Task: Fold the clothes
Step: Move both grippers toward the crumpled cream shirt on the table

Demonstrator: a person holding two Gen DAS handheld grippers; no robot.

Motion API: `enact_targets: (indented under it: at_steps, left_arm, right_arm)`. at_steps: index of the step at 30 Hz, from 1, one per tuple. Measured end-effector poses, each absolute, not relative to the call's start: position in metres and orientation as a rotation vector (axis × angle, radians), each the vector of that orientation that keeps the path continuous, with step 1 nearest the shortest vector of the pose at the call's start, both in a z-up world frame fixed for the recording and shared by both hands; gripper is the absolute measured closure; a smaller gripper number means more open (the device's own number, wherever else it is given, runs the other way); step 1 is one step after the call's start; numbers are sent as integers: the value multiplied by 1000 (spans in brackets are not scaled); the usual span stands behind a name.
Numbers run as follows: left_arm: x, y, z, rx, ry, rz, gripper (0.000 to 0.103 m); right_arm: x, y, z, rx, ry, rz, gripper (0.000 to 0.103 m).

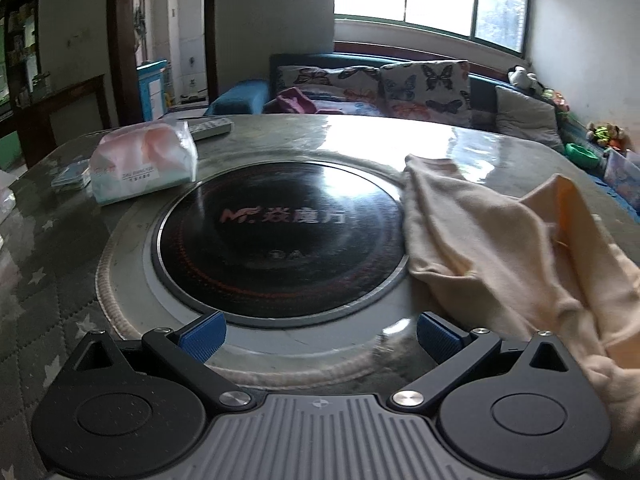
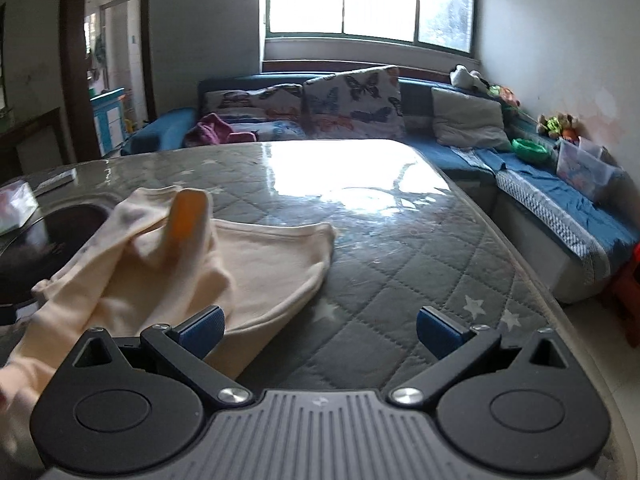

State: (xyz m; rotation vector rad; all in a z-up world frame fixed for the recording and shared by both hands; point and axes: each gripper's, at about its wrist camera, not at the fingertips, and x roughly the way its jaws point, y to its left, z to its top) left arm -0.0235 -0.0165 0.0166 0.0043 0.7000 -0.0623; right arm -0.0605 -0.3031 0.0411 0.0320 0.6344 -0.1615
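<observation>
A cream garment (image 1: 500,240) lies crumpled on the table, to the right in the left wrist view and to the left in the right wrist view (image 2: 168,264). An orange inner part (image 2: 186,216) shows at a raised fold. My left gripper (image 1: 320,338) is open and empty, above the black round hob, with the garment just right of its right finger. My right gripper (image 2: 320,332) is open and empty over the quilted table cover; its left fingertip (image 2: 202,330) is at the garment's near edge.
The table (image 2: 400,240) has a glossy grey star-quilted cover. A black round induction hob (image 1: 280,236) sits in its middle. A tissue pack (image 1: 140,164) and a remote (image 1: 210,127) lie at the far left. A blue sofa with butterfly cushions (image 2: 352,104) stands behind the table.
</observation>
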Motion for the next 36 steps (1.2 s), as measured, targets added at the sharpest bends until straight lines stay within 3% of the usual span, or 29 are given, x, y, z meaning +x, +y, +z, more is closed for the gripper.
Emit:
enact_targets:
  at_steps: [36]
  left_arm:
    - [-71,-50,43,20,671,-155,0]
  right_arm:
    - [-123,-268,42,45,659,-48,0]
